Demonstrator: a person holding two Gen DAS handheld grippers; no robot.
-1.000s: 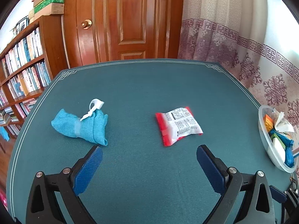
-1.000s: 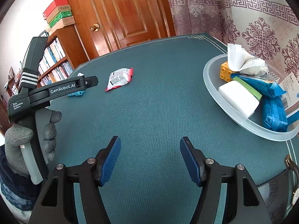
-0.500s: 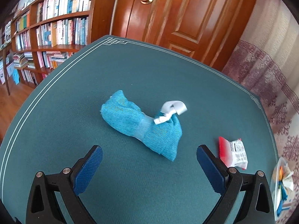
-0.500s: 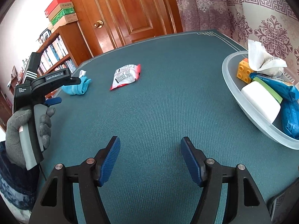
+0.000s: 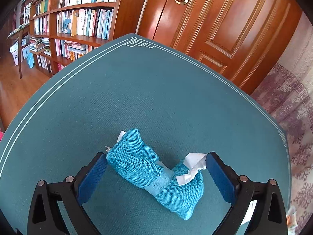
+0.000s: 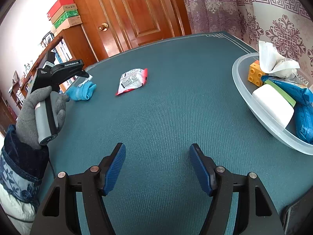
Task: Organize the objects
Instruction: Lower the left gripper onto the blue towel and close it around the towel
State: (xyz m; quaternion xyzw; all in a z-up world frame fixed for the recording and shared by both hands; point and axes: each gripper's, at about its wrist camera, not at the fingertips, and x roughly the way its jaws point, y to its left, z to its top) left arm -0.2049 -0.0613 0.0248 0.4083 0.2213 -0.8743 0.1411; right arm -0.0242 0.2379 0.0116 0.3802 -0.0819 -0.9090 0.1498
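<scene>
A folded blue knitted cloth [image 5: 154, 174] with a white tag lies on the green table [image 5: 156, 90]. My left gripper [image 5: 156, 173] is open, its blue pads on either side of the cloth, low over the table. The right wrist view shows the cloth [image 6: 82, 92] under the left gripper [image 6: 86, 74] at the table's left. A red and white snack packet [image 6: 132, 80] lies mid-table. My right gripper [image 6: 157, 168] is open and empty near the front edge. A clear plastic bowl [image 6: 254, 107] at the right holds several items.
The bowl holds a yellow toy brick [image 6: 255, 74], a white bar [image 6: 272, 104], blue packets [image 6: 305, 121] and white wrappers. A bookshelf [image 5: 78, 23] and a wooden door [image 5: 215, 25] stand beyond the table's far edge. Curtains [image 6: 215, 11] hang at the right.
My left gripper has swung left from the snack packet and moved down onto the blue cloth, which now lies between its pads. The right gripper has barely moved.
</scene>
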